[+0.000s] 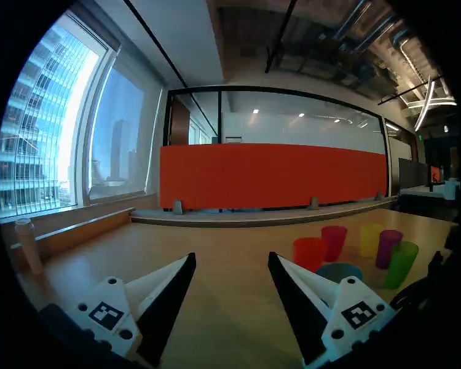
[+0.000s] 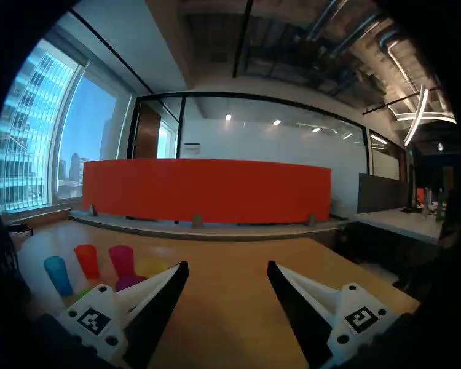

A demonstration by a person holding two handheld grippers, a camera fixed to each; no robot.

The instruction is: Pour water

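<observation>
In the left gripper view the left gripper (image 1: 230,257) is hovering low over the wooden table (image 1: 230,320). Its two fingers are standing well apart with nothing between them, and bare tabletop is stretching away ahead of the tips. Just off its right finger six cups are standing close together. A teal cup (image 1: 339,272) is sitting nearest, with a red cup (image 1: 308,252) and a green cup (image 1: 401,263) flanking it. A magenta cup (image 1: 334,241), a yellow cup (image 1: 370,238) and a purple cup (image 1: 388,247) are lining up behind. Far off to the left a tall tan bottle (image 1: 29,245) is standing upright by the wooden ledge (image 1: 77,226) under the window, well apart from the cups.

In the right gripper view the right gripper (image 2: 227,265) is hanging over the same table, fingers spread wide and gripping nothing. The cups are sitting to its left, some partly hiding behind its left finger. Open wood is lying straight ahead and to the right, where the table's right edge (image 2: 384,284) is running off diagonally. Past a gap, a pale neighbouring desk (image 2: 402,222) is standing.

Farther off, an orange partition (image 2: 206,190) is closing the table's far side, with a glass wall (image 2: 273,144) rising behind it.
</observation>
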